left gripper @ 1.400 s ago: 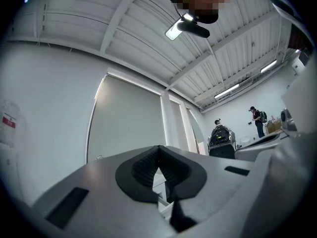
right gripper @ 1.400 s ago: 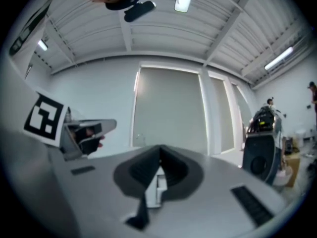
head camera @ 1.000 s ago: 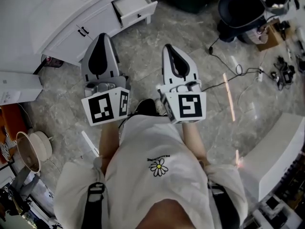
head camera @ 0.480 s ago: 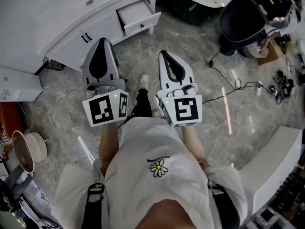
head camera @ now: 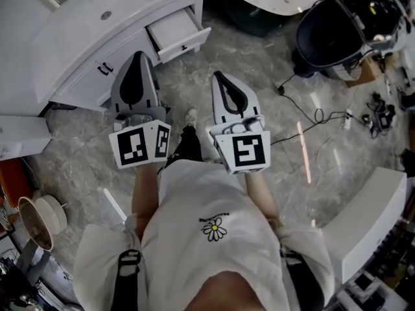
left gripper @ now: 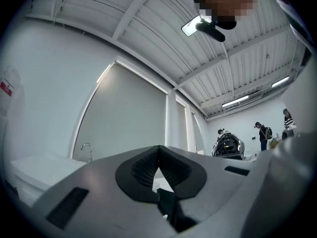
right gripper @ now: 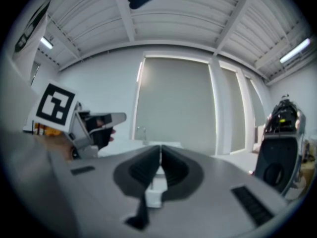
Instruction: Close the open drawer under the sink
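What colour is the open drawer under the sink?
The drawer is white; the head view shows it best.

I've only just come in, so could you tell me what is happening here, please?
A person faces a white vanity, a gripper in each hand. The left gripper and right gripper are both shut and empty, short of the cabinet. The drawer at its right end stands pulled out; neither gripper touches it yet.

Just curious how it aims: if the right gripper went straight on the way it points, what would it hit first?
Probably the sink cabinet, near the open drawer: the shut fingers of the right gripper aim there across the floor. Its height against the drawer is unclear.
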A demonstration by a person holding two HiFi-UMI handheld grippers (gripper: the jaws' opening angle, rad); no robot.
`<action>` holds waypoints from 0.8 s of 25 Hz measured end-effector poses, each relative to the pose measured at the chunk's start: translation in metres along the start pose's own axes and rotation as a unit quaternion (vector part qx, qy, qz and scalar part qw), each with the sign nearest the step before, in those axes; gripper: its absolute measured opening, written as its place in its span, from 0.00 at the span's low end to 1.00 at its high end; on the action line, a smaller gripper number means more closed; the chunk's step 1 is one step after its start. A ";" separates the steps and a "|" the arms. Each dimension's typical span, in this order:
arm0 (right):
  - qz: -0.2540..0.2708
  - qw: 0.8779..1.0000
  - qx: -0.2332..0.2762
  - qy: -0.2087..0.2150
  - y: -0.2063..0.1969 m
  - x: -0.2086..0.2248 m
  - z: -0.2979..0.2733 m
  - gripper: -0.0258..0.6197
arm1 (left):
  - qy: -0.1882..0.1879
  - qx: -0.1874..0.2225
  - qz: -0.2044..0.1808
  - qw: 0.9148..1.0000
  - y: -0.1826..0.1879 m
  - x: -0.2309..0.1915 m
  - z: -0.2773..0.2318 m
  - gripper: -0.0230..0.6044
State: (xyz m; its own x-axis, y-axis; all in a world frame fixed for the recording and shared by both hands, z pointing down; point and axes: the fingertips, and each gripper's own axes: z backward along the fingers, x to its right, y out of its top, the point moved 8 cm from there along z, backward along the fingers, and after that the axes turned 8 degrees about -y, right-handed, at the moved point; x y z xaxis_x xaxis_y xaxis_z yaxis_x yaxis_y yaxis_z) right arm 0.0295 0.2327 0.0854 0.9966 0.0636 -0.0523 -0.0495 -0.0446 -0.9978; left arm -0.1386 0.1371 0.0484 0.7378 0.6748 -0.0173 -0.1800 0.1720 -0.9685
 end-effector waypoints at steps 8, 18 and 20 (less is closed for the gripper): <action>-0.016 1.000 -0.016 -0.017 0.004 0.023 -0.089 0.09 | 0.010 0.013 -0.038 0.999 -0.013 -0.040 -0.072 0.07; -0.011 0.998 -0.045 -0.036 0.007 0.021 -0.190 0.09 | 0.012 0.015 -0.035 0.999 -0.036 -0.109 -0.134 0.07; -0.015 0.999 -0.034 -0.035 0.009 0.019 -0.205 0.09 | 0.013 0.018 -0.032 0.999 -0.041 -0.119 -0.143 0.07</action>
State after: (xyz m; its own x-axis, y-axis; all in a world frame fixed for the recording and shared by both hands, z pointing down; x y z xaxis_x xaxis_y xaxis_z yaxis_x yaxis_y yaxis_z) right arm 0.0615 0.0290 0.0840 0.9905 0.1350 -0.0276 -0.0127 -0.1095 -0.9939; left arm -0.1263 -0.0533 0.0545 0.7650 0.6430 0.0380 -0.1540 0.2399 -0.9585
